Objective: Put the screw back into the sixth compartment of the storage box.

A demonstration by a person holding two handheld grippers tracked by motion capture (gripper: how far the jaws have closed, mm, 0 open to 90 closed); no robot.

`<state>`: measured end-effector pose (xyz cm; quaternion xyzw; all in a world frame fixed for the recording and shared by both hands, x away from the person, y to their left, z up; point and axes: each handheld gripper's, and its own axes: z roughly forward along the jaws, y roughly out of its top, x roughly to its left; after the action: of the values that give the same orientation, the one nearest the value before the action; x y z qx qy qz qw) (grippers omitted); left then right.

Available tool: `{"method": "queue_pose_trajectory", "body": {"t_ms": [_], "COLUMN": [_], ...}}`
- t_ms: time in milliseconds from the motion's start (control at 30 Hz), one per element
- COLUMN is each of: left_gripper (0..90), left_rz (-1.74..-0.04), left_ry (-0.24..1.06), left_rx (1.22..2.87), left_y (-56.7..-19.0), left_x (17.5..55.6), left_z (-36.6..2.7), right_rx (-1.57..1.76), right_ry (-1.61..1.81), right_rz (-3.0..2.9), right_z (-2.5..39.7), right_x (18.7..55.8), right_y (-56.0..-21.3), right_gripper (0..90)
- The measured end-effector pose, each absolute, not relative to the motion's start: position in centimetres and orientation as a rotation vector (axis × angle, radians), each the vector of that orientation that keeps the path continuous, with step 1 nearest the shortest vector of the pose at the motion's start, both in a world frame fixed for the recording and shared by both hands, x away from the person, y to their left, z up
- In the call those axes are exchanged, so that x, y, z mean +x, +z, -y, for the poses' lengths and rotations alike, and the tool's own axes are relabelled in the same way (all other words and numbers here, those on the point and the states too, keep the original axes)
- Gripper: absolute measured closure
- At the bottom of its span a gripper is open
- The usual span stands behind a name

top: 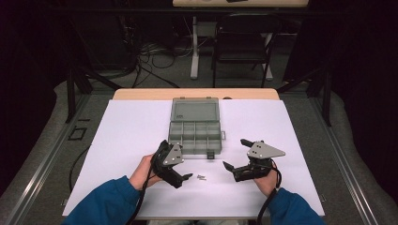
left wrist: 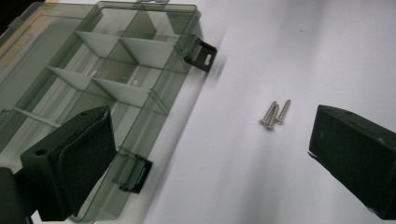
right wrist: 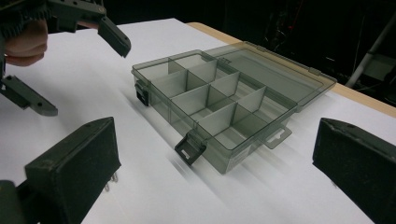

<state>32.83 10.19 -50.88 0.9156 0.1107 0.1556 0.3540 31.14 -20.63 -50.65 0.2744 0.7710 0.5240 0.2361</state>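
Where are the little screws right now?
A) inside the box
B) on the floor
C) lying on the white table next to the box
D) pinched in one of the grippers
C: the screws lie loose on the white table, just in front of the open box, with no fingers touching them.

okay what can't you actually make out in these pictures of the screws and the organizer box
- Screws: too small in the high view to count; in the right gripper view, mostly hidden behind the right gripper's own jaw.
- Organizer box: far-left part cut off by the left gripper view's edge, near corner behind a jaw.
- Compartment contents: unclear through tinted plastic.
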Motion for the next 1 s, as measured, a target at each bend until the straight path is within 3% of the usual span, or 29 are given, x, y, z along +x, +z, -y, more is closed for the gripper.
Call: {"method": "queue_pose_trajectory", "body": {"t_ms": [767,833,967,1000], "left_gripper": [0.0,4.3,23.5,23.5], "left_rz": [-0.108,-0.091,-0.079,-0.073], "left_ry": [0.251,0.227,0.217,0.199], "left_rx": [2.534,2.545,2.544,2.554], "left_y": [-52.1,-52.4,-52.7,-52.7], "left_x": [32.6,32.6,32.6,32.6], "left_z": [-5.9,-5.5,-5.2,-5.2], "right_rx": [0.701,0.707,0.696,0.696], "right_ry": [1.479,1.473,1.477,1.477], "right_rz": [-2.137,-2.141,-2.141,-2.141], "right_z": [20.6,20.6,20.6,20.6], "right_x": [31.3,31.3,31.3,31.3], "right_y": [-50.5,-50.5,-50.4,-50.4], "right_gripper": [0.0,0.0,0.0,0.0]}}
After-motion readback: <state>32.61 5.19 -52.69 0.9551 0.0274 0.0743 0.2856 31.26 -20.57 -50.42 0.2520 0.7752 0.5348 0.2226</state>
